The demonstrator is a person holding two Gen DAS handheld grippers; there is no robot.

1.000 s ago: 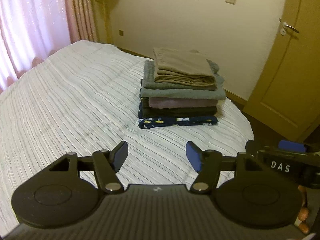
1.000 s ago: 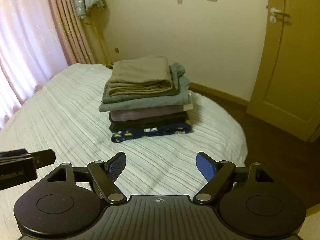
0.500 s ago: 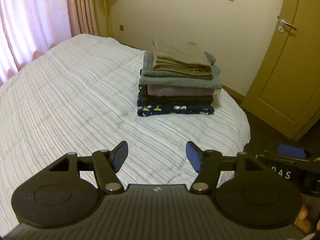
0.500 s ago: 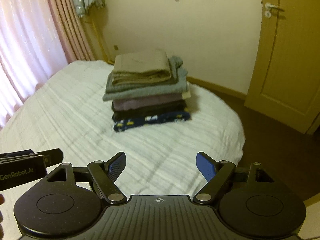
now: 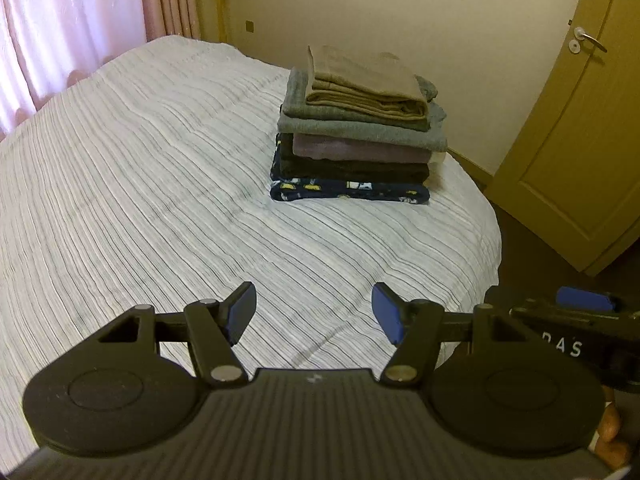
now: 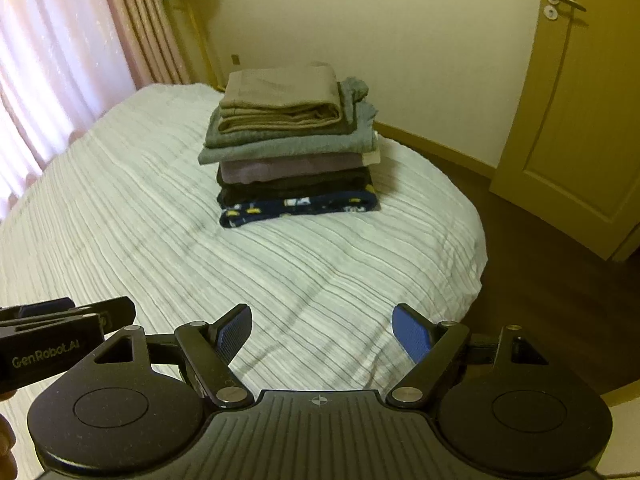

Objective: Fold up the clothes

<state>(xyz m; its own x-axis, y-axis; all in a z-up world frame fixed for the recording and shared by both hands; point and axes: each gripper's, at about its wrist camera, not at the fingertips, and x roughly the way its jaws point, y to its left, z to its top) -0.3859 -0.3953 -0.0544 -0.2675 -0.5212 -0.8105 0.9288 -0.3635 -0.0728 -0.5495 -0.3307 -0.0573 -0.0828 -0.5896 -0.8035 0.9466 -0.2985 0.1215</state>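
A stack of folded clothes (image 5: 360, 132) sits on the far right part of the bed, with a tan piece on top and a dark blue patterned piece at the bottom. It also shows in the right wrist view (image 6: 294, 148). My left gripper (image 5: 314, 312) is open and empty, well short of the stack, above the bed's near part. My right gripper (image 6: 322, 334) is open and empty too, also well back from the stack. Each gripper's body shows at the edge of the other's view.
The bed has a white striped cover (image 5: 140, 184). Pink curtains (image 5: 72, 20) hang at the left. A closed yellow-brown door (image 6: 584, 92) stands at the right, with dark floor (image 6: 540, 280) beside the bed. A cream wall is behind.
Both grippers have pulled back from the stack and risen a little, so the stack looks farther away. Both stay open and empty.
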